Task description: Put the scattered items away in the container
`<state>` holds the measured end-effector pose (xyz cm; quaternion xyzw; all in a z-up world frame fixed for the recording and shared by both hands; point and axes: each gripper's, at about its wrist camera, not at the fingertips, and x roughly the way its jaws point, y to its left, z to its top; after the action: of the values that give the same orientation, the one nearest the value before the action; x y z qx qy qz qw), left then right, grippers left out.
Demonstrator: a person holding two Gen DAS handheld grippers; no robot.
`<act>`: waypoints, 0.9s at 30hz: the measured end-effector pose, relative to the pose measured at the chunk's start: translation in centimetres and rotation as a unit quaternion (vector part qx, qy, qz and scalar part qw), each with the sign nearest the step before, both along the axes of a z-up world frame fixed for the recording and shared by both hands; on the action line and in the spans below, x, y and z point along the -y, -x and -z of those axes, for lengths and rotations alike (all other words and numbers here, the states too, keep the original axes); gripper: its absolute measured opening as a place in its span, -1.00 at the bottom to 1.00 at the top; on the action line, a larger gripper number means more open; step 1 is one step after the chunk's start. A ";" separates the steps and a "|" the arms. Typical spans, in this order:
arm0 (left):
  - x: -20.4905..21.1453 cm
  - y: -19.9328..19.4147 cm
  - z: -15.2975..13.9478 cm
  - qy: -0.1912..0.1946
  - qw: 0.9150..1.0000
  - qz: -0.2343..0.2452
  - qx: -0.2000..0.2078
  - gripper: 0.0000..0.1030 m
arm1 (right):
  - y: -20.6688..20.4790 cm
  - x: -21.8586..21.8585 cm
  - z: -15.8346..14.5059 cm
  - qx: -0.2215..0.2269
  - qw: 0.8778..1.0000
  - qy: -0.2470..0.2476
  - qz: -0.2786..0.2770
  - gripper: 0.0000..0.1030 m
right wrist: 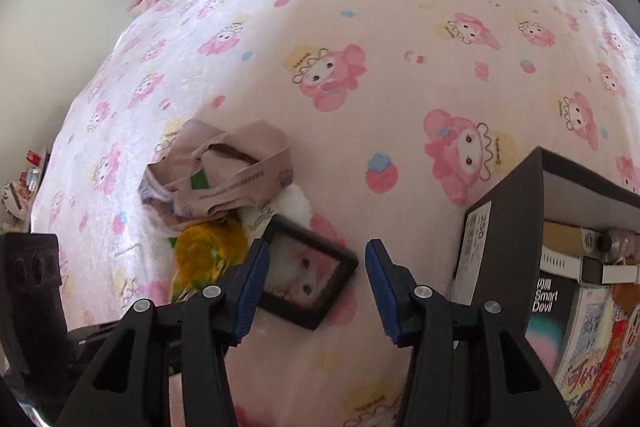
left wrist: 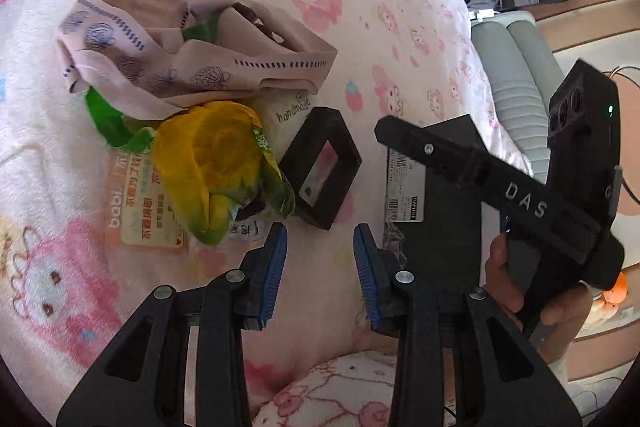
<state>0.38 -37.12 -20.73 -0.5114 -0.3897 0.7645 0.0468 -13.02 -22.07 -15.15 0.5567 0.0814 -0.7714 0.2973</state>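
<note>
A black framed box with a clear window lies on the pink bed. Beside it sit a yellow-green snack bag, a beige patterned cloth, a white "handmade" pouch and an orange packet. My left gripper is open and empty, just short of the framed box. My right gripper is open and empty, its left finger over the framed box's near edge. The black container box stands at the right.
The container holds a white watch, a "Smart Devil" box and printed packets. The right hand-held gripper body crosses the left wrist view. The bedspread stretches far back. A grey chair stands beyond the bed edge.
</note>
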 end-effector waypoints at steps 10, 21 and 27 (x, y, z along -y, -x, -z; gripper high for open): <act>1.2 1.0 2.3 0.002 0.998 -0.063 0.013 -0.79 | 1.0 1.0 5.4 0.100 0.995 -0.020 -0.013 -0.09; 2.6 -2.2 2.0 0.025 0.994 -0.107 0.019 -0.76 | -3.5 1.4 5.0 0.150 0.984 0.005 -0.095 -0.09; 2.1 -1.9 4.8 -0.014 0.995 -0.091 0.043 -0.70 | -3.6 1.4 5.3 0.125 0.989 0.007 -0.080 -0.18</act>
<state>2.24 -39.25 -25.54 -0.5055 -0.4471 0.7372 -0.0326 -9.42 -23.44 -20.45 0.6380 0.0827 -0.6702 0.3700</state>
